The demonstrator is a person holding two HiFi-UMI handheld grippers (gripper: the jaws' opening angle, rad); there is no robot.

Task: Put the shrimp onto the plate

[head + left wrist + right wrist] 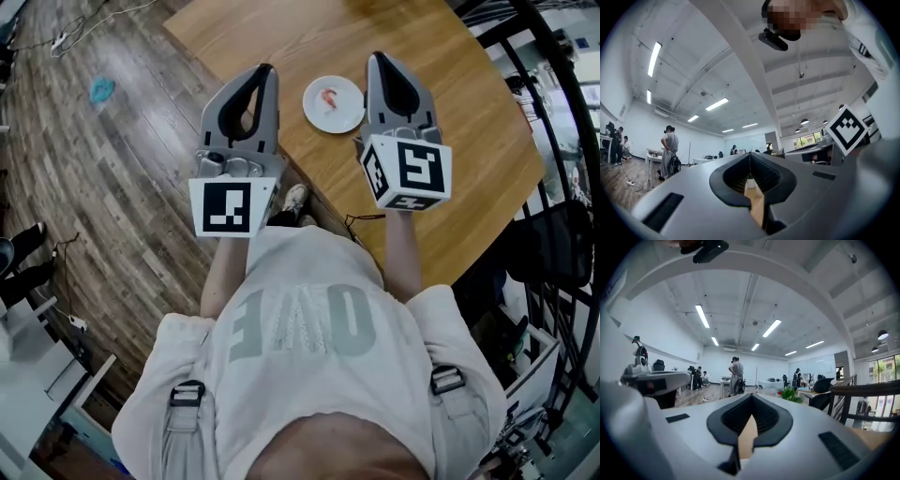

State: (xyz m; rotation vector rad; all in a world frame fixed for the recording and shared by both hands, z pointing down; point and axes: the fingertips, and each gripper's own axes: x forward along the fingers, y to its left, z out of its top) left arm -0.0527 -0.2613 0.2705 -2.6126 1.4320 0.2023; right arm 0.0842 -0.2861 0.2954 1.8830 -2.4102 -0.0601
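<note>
In the head view a small white plate lies on the round wooden table, with the pink shrimp lying on it. My left gripper hovers just left of the plate, over the table's near edge, jaws shut with nothing between them. Just right of the plate, my right gripper is likewise shut and empty. Both point forward and level. In the left gripper view the left gripper has its tips meeting, and so does the right gripper in the right gripper view. Neither gripper view shows the shrimp.
A black metal railing curves round the table's right side. Wooden floor lies to the left, with a blue object on it. The gripper views show a large room with people standing far off and desks.
</note>
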